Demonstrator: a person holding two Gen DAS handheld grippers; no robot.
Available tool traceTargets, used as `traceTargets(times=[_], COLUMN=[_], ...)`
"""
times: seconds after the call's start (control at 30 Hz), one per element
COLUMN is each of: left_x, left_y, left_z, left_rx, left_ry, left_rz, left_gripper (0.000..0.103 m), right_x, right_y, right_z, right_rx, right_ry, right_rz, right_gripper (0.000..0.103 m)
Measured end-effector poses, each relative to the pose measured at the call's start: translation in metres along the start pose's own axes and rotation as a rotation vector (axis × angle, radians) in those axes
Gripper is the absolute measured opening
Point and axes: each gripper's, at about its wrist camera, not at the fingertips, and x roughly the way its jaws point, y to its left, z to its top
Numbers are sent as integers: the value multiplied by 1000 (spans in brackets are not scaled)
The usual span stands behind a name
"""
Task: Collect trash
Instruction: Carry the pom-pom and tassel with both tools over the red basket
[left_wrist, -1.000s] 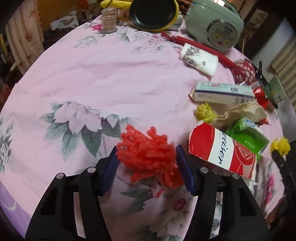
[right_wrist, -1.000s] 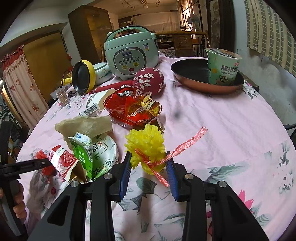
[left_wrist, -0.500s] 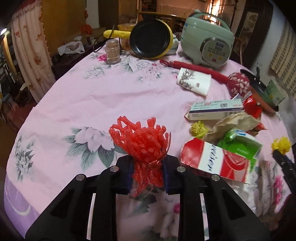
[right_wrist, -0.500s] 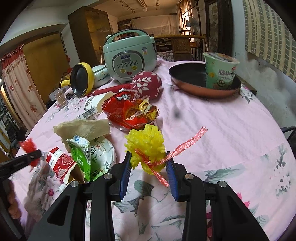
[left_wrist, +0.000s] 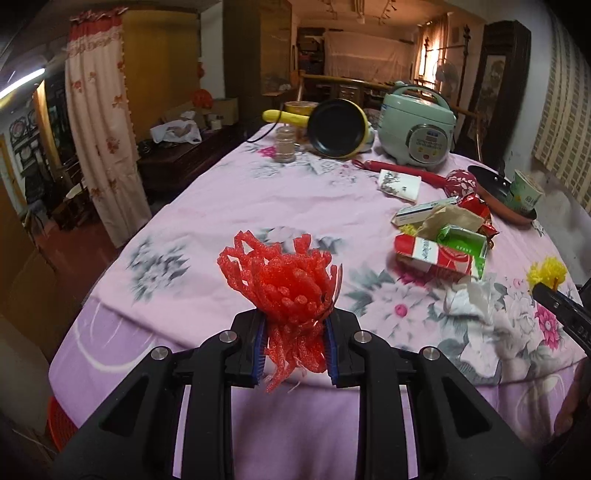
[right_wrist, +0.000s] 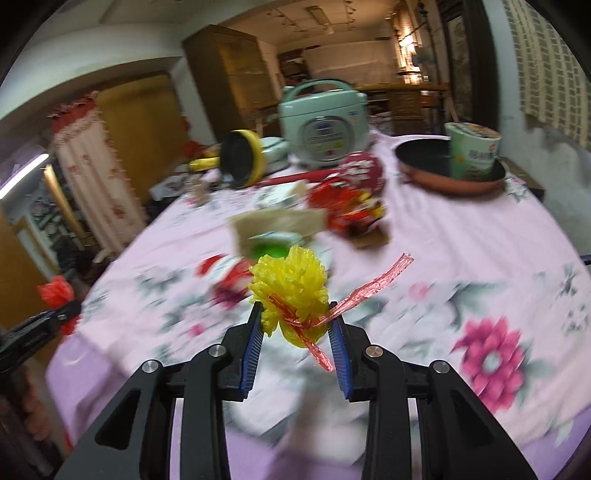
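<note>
Left wrist view: the left hand-held gripper (left_wrist: 294, 345) is clenched on a red foam pom-pom (left_wrist: 282, 284), its blue pads pressing the bunched stem from both sides while the frilled head stands above the jaws, clear of the table (left_wrist: 207, 221) near its front edge. Toward the table's right side lies a heap of trash: a red-and-white carton (left_wrist: 432, 254), a green carton (left_wrist: 461, 243), a crumpled brown paper bag (left_wrist: 450, 218) and a white-and-green box (left_wrist: 421, 212). At the right edge of the picture the right hand-held gripper (left_wrist: 554, 295) enters, cut off, with a yellow pom-pom (left_wrist: 548, 271) at its tip. A rice cooker (left_wrist: 417, 134) and a yellow-rimmed pan (left_wrist: 338, 129) stand at the table's far edge.

Right wrist view: the right hand-held gripper (right_wrist: 297, 328), its jaws having just been closing, grasps the yellow pom-pom (right_wrist: 290, 284) by its base, a red ribbon (right_wrist: 369, 288) trailing off to the right. The table (right_wrist: 461, 240) and the trash heap behind are smeared by motion blur, so the cartons are hard to make out. The left hand-held gripper (right_wrist: 55, 314) shows at the left edge, cut off, with the red foam pom-pom (right_wrist: 55, 293).
</note>
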Motion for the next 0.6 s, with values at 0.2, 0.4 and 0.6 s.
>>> traceTargets(times=[0.2,0.4,0.6], left_x=[-26,-65,-87], left_y=[56,141,238], left_z=[-29,-57,-107], left_rx=[-89,-206,-356], left_ry=[1,-29,13], left_rz=[13,131,286], left_gripper=[27,27,27], right_x=[-23,-19,-12], right_y=[63,171,307], right_z=[-22,-51,-103], right_rx=[-106,-299,-524], right_ry=[15,85,190], right_rz=[150,382,653], right_gripper=[35,34,34])
